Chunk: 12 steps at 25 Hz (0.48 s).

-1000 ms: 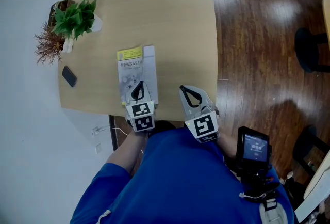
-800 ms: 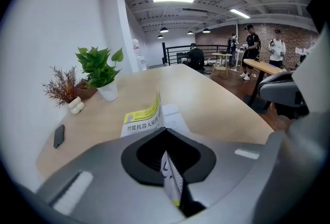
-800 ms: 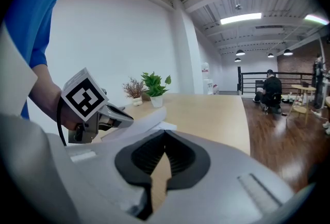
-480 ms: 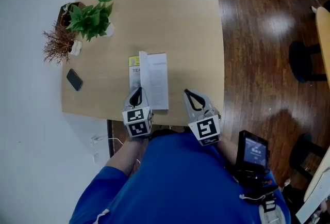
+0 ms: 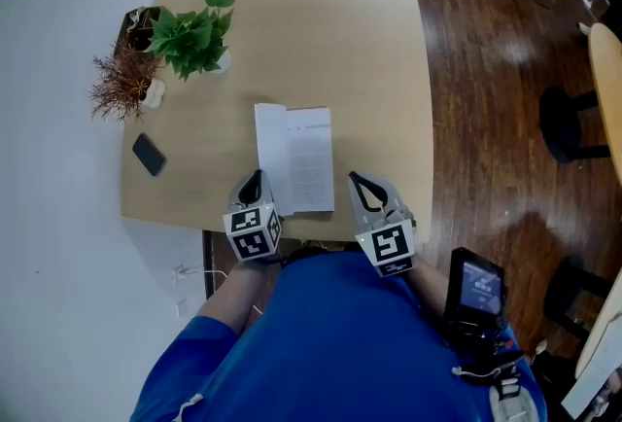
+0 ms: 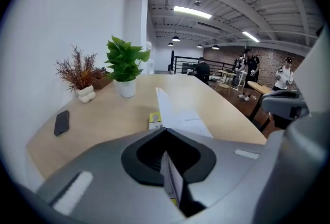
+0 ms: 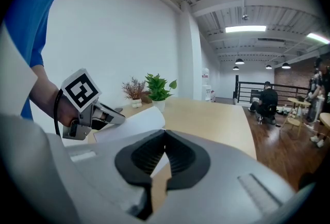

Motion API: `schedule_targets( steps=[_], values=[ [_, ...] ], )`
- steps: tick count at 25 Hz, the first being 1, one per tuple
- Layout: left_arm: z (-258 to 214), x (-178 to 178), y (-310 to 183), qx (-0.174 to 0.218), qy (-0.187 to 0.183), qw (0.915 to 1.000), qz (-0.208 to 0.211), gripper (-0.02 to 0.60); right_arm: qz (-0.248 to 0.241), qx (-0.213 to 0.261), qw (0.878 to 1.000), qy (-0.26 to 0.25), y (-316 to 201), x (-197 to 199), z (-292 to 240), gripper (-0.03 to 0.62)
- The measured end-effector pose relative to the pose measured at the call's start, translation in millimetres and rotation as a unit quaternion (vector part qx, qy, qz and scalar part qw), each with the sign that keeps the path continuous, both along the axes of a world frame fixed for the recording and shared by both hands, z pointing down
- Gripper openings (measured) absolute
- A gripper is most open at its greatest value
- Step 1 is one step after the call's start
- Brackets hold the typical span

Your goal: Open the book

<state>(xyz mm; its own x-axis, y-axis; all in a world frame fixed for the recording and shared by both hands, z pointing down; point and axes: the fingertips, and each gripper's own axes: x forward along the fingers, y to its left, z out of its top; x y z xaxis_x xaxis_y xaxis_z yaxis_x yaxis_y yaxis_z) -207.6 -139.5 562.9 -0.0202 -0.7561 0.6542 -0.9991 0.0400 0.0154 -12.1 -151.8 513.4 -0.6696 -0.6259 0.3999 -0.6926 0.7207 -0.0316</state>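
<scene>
While a person [image 5: 321,342] in a blue top stands at the near edge of a pale wooden tabletop [image 5: 321,21], two hand-held claws flank an opened book.

At the tabletop's far left corner stand a dried reddish sprig [image 5: 119,85] in a small white pot and, just beside it, a leafy green plant [image 5: 192,31]. A dark phone [image 5: 149,155] lies flat by the left edge, closer to the near left corner.

The left claw [image 5: 254,181] sits at the book's near left corner. Its jaws are pressed together on a thin leaf of the book, white with a little yellow at the bottom.

The book [image 5: 303,158] lies open by the near edge, about midway along it, with white printed pages facing up. From the left claw's own camera, a small patch of yellow shows at the left of the pages.

The right claw [image 5: 358,180] hovers near the book's right edge, apart from it, over the near edge of the tabletop. Its jaws are together with nothing between them.

Farther right, a dark device with a lit screen [image 5: 478,286] hangs at the person's side, over the dark wooden floor [image 5: 486,99].
</scene>
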Motion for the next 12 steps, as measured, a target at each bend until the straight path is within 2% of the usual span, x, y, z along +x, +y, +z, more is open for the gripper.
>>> schedule_targets(
  steps=[12],
  values=[
    [3.0,-50.5,6.9,0.003,0.009,0.9999,-0.012,0.008,0.003,0.010,1.000,0.014,6.4,-33.0,-6.0,0.002]
  ],
)
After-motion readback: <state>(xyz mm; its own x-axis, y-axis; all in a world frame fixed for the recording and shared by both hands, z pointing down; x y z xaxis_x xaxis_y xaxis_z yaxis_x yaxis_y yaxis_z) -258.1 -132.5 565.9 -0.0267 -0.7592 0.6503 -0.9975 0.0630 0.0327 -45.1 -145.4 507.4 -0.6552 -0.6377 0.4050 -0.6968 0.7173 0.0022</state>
